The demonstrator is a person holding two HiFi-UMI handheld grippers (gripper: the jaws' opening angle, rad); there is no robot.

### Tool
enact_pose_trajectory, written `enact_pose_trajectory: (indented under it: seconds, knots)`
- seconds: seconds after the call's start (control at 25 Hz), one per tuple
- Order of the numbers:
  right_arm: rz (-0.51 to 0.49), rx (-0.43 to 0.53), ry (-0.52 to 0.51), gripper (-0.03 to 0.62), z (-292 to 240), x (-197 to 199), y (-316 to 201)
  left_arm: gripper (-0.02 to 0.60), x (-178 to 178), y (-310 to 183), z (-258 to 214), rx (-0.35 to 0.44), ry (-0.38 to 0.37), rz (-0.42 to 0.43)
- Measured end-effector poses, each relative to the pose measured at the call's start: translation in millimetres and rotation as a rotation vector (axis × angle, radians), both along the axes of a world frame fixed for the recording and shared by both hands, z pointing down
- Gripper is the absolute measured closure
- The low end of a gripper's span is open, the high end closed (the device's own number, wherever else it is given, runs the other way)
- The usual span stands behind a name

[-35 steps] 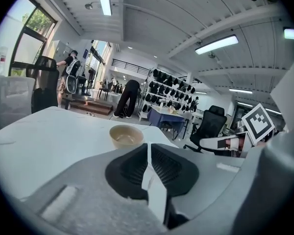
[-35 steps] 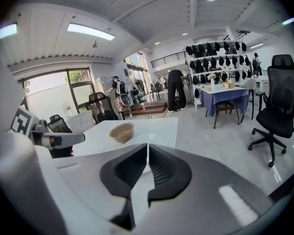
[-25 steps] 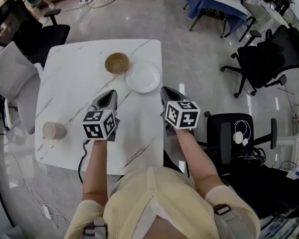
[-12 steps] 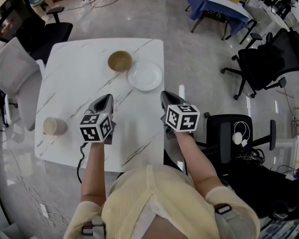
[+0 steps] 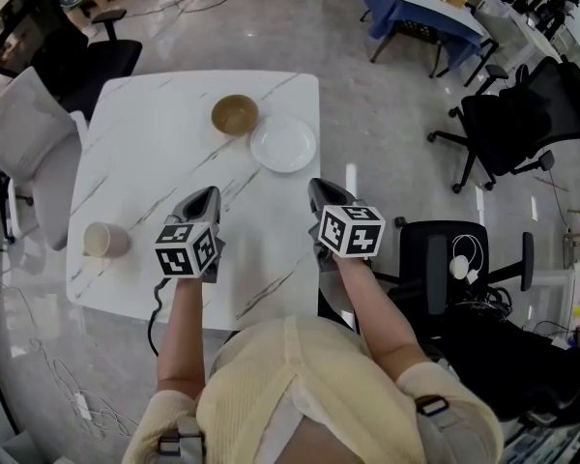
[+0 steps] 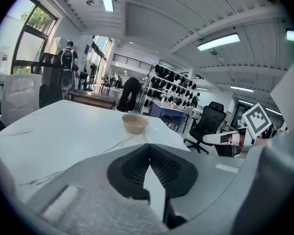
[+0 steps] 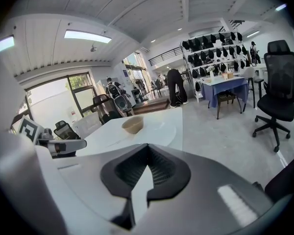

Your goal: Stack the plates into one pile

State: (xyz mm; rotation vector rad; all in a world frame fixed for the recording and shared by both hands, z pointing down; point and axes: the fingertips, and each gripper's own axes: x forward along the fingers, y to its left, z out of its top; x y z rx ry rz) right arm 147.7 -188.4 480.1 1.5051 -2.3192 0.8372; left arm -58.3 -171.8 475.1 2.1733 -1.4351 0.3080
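Observation:
A white plate (image 5: 283, 144) lies near the far right edge of the white marble table (image 5: 155, 153), with a tan bowl (image 5: 235, 114) just left of it. The bowl (image 6: 135, 123) also shows in the left gripper view, and in the right gripper view as the bowl (image 7: 133, 125) beside the plate (image 7: 161, 126). My left gripper (image 5: 211, 194) hovers over the table's middle, shut and empty. My right gripper (image 5: 315, 188) hangs at the table's right edge, shut and empty. Both point toward the dishes from the near side.
A tan cup (image 5: 103, 240) stands at the table's near left. A white chair (image 5: 24, 143) sits left of the table, black office chairs (image 5: 517, 114) to the right, another black chair (image 5: 445, 259) close by my right arm.
Both grippers drew slightly back toward me and lower; the dishes sit a bit farther ahead of the tips. Jaws stayed shut.

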Motion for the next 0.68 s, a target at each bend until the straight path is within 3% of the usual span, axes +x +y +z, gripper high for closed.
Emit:
enact_pose_trajectory:
  seconds: [0.68]
  knots:
    - [-0.009,-0.011,-0.008,0.592,5.7,-3.3,-5.2,0.579,6.9,-2.4,4.3,-0.016,0.021,0.018]
